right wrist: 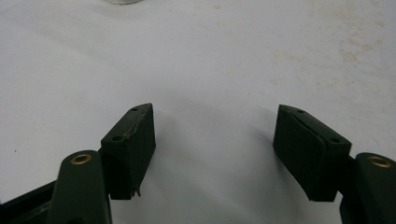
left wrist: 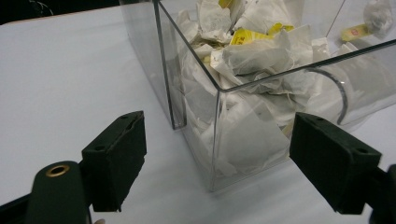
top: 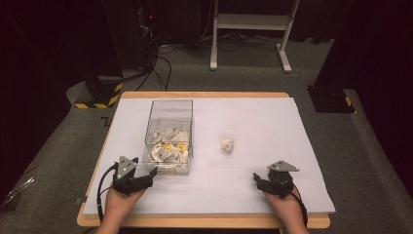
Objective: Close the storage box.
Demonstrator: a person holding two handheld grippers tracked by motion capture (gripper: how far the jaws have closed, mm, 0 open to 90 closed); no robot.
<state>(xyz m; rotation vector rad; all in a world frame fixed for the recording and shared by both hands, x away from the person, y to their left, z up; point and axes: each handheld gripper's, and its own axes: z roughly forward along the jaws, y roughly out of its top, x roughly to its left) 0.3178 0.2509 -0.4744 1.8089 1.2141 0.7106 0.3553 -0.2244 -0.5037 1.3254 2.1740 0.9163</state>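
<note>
A clear plastic box (top: 168,127) holding several white tea bags (top: 168,148) with yellow tags stands left of the table's middle. To its right is a small clear cup (top: 228,140) with one tea bag in it. My left gripper (top: 150,176) lies at the box's near left corner, open. In the left gripper view that gripper (left wrist: 217,140) has the box corner (left wrist: 217,135) ahead between its spread jaws, with no pad touching it, and the tea bags (left wrist: 247,51) are crumpled behind the wall. My right gripper (top: 259,181) rests at the near right, and the right gripper view has it (right wrist: 215,135) open over bare white sheet.
A white sheet (top: 272,122) covers the wooden table (top: 204,222). The cup's base (right wrist: 121,1) peeks in at the top of the right gripper view. Beyond the table are a white stand (top: 251,22), floor cables (top: 160,68) and black bases with yellow stripes (top: 97,95).
</note>
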